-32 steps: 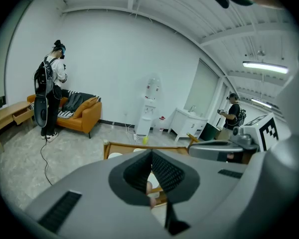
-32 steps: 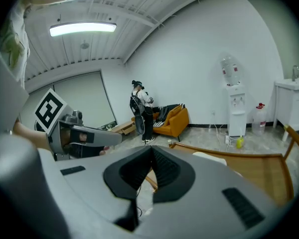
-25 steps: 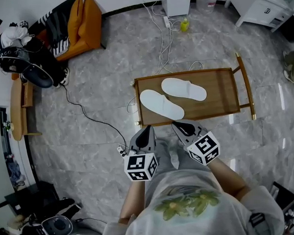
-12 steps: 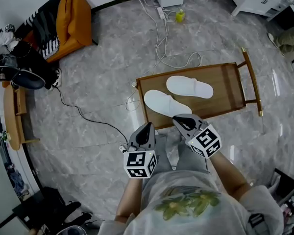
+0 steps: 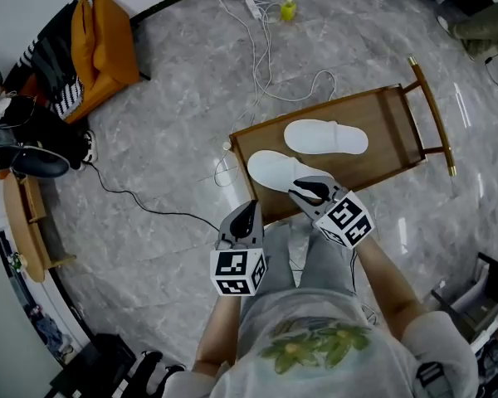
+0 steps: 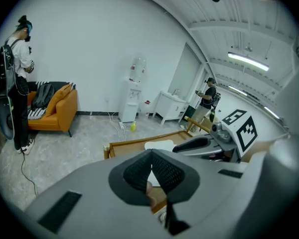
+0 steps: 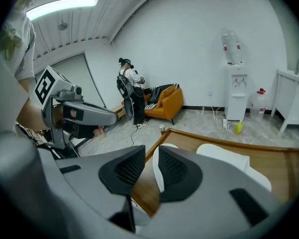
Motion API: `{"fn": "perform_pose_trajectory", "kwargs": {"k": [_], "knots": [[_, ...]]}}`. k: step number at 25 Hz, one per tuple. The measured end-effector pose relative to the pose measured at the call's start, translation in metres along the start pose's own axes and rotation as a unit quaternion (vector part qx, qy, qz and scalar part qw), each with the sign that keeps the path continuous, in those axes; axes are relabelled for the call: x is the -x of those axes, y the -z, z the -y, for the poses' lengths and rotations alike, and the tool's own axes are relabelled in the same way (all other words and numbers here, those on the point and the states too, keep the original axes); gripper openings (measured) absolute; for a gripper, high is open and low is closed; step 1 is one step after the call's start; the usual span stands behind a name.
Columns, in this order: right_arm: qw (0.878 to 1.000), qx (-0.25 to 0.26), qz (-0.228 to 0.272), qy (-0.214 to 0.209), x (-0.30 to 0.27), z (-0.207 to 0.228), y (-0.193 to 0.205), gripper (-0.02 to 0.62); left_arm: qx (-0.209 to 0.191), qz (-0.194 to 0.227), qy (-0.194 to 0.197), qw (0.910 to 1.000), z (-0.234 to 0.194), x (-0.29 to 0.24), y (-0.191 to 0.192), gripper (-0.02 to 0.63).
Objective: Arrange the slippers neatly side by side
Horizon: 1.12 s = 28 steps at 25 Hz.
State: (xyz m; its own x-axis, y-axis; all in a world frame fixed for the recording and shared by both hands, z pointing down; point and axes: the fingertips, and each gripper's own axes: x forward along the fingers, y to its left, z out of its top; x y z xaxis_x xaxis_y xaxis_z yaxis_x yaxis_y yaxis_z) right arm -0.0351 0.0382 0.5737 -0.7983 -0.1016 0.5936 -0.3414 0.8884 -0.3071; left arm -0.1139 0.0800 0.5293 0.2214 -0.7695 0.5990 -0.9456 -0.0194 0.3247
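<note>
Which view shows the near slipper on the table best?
Head view: the near slipper lies almost wholly visible from above on the wooden table, angled to the other slipper. The right gripper view shows only a white sliver of it; the left gripper view, a small white patch.

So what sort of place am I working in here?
Probably an office lounge or a mock living room, indoors. There's an orange sofa, a water dispenser standing against the wall, and a low wooden table on a polished, stone-look floor.
</note>
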Motion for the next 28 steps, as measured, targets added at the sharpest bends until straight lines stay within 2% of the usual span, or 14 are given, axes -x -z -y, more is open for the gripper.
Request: {"fn": "perform_pose_trajectory", "kwargs": {"k": [4,12,20,28], "knots": [[1.0,-0.003,-0.009,0.013,-0.01,0.008,0.008,0.115,-0.008,-0.007,0.019,0.9998,-0.005,-0.011,0.005,0.015],[0.998,0.015,-0.047,0.029,-0.03,0.033,0.03,0.141,-0.016,-0.023,0.04,0.9988,-0.016,-0.033,0.018,0.015],[0.995,0.04,-0.092,0.012,-0.054,0.048,0.047,0.206,-0.018,-0.036,0.052,0.9979,-0.025,-0.051,0.031,0.015],[0.99,0.065,-0.128,0.0,-0.073,0.064,0.055,0.227,-0.018,-0.041,0.059,0.9973,-0.026,-0.059,0.032,0.015]]}}
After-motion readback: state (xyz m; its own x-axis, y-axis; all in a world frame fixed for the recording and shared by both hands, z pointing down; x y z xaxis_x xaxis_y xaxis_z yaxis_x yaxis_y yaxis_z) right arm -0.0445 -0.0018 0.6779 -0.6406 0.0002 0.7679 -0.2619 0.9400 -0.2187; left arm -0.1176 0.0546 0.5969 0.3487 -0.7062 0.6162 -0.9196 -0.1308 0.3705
